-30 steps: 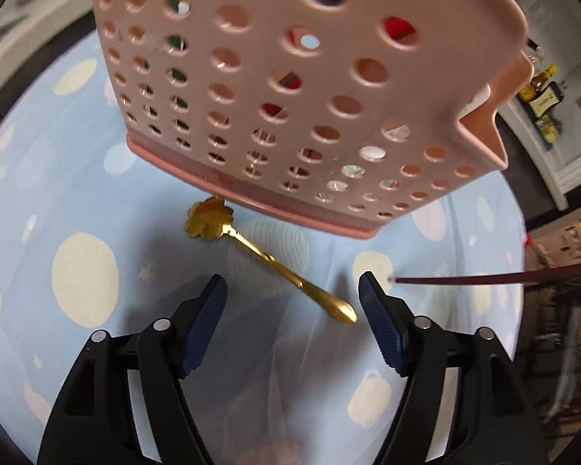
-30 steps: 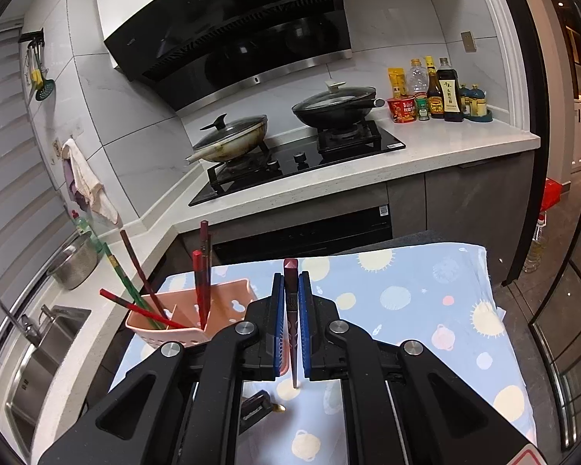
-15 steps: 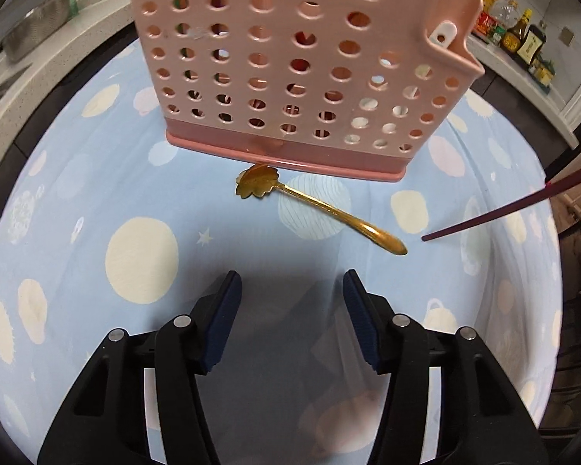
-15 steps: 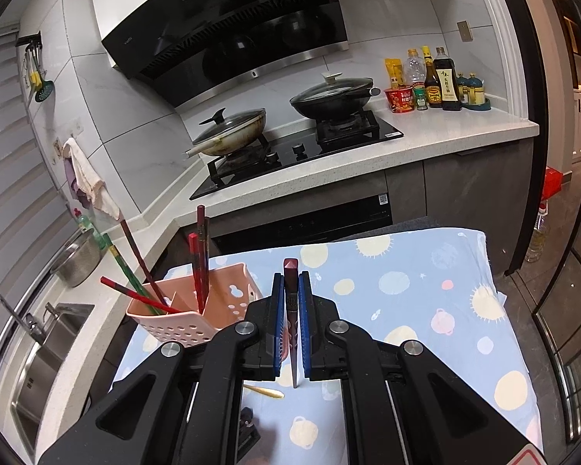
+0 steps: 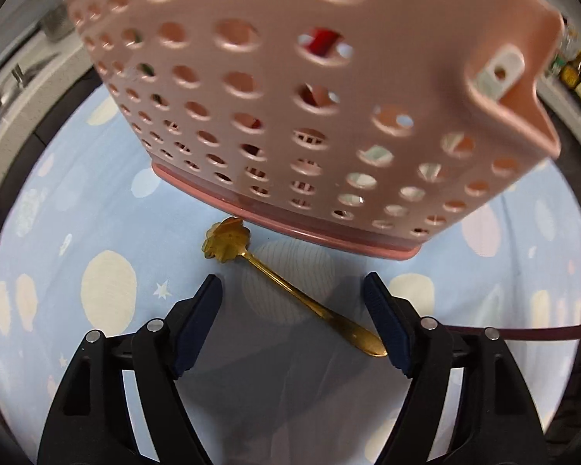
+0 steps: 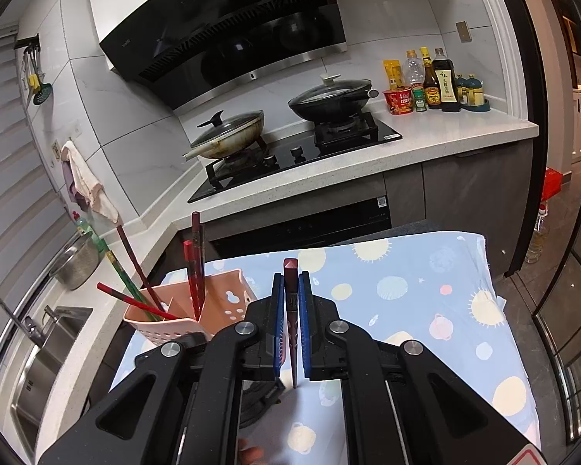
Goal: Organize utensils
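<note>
Clearly the thin gold metal spoon with a flower-shaped bowl (image 5: 290, 290) lies flat on the blue dotted cloth (image 5: 108, 209), bowl tucked by the perforated pink plastic utensil basket (image 5: 310, 116). Spreading left gripper (image 5: 292, 302) straddles it untouched; pads may skate off (handle sits low). Right gripper (image 6: 290, 306) pinches a dark red chopstick (image 6: 290, 310).

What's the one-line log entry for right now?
left gripper: jaws opening over gold spoon, not gripping | right gripper: shut on dark chopstick | pink basket: holds chopsticks | spoon on cloth
</note>
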Available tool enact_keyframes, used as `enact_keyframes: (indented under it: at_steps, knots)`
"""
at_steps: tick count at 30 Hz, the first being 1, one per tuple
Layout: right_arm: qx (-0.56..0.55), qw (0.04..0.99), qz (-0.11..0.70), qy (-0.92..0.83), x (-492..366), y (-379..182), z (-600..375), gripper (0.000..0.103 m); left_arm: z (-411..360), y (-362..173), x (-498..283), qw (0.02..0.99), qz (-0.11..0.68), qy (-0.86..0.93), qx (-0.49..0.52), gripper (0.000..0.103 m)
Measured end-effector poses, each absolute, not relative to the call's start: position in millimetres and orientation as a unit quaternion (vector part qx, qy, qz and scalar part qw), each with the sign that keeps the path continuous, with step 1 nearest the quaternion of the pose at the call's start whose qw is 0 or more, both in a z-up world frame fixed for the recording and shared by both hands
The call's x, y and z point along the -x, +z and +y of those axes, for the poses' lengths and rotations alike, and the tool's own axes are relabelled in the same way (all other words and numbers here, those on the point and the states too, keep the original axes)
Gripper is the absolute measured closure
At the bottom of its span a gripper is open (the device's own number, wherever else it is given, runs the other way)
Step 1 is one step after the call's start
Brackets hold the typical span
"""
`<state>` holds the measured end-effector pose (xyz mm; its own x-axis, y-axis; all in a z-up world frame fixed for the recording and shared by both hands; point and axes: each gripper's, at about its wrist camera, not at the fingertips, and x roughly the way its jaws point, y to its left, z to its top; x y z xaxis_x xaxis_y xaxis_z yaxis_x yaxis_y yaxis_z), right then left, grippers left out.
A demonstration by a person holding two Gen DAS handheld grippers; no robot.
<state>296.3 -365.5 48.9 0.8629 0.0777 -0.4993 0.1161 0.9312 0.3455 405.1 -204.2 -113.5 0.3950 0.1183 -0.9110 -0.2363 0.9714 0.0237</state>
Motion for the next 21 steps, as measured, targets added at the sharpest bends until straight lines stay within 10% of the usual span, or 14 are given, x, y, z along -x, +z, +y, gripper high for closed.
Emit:
enact_keyframes:
  at_steps: [21]
  knots:
    - [-0.187,0.942,0.277,0.001,-254.2,44.7,-342.8,0.096,-98.5,-111.0,-271.2,0.848,0.526,-0.049,-0.042,0.03]
